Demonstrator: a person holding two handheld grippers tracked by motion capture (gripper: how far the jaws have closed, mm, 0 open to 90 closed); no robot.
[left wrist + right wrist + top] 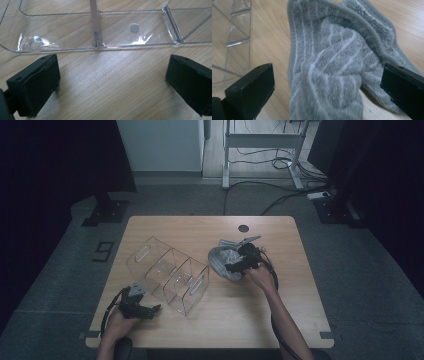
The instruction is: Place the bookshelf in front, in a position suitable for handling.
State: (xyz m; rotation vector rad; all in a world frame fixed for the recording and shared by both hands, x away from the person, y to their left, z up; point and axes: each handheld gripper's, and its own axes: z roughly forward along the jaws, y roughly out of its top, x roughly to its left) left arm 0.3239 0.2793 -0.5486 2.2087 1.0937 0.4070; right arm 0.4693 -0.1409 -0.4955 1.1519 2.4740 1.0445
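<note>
A wooden table [280,315] is seen from above, and everything else is placed by the clear organizer [167,275] that stands left of its centre. The organizer is split by clear dividers into several compartments, all seen empty. To the right of the organizer, just apart from it, a grey cloth [222,260] is bunched on the wood; pale stripes are shown on it in the right gripper view [332,62]. The right gripper [235,267] is held over the cloth's near edge, on the side away from the organizer. Its jaws are spread wide, with the cloth lying between them but not pinched. The left gripper [150,310] is held at the organizer's near left corner, low over bare wood. Its jaws are also spread wide and nothing is gripped; the organizer's wall [100,46] is seen just beyond them.
</note>
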